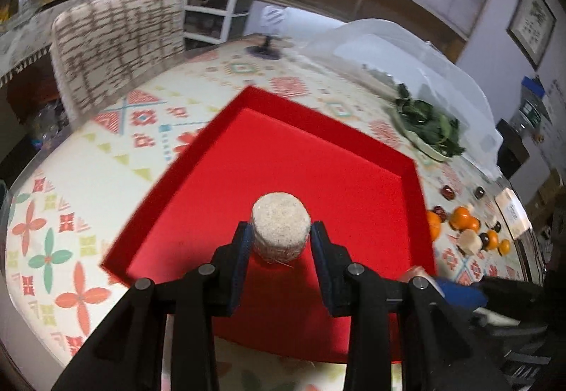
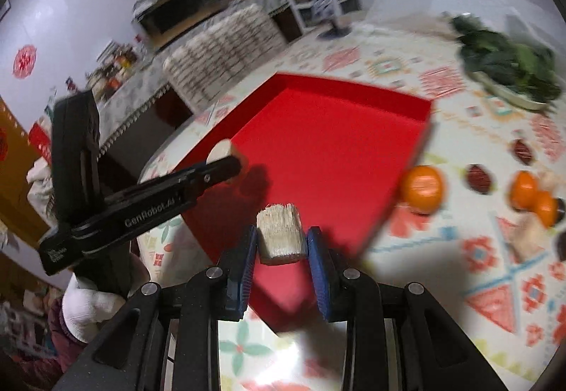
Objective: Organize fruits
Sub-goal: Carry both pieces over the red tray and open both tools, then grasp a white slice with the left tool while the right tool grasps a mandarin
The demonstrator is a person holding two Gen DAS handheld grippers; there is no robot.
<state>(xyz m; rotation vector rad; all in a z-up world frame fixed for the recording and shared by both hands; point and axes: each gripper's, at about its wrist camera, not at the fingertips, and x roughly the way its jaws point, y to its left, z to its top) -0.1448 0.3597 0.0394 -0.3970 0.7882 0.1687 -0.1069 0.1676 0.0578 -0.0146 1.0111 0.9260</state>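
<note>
Left gripper [image 1: 282,237], low centre of the left wrist view: blue ribbed pads clamped on a pale, grainy round chunk [image 1: 280,228], flat-topped and cylinder-shaped, held above the smooth red tray [image 1: 353,157]. Right gripper [image 2: 282,242], low centre of the right wrist view: narrow gap, pads pressed on a fibrous pale block [image 2: 280,237], ragged on top, also over the tray. Both angled downward. At mid left of the right wrist view, the left tool's black arm gripped by a white-gloved hand [image 2: 92,300]. Glossy orange fruits [image 2: 422,188] and dark red wrinkled fruits [image 2: 477,178] loose on the patterned tablecloth [image 2: 460,249], right of the tray. Plate of leafy greens [image 2: 509,65] at upper right.
</note>
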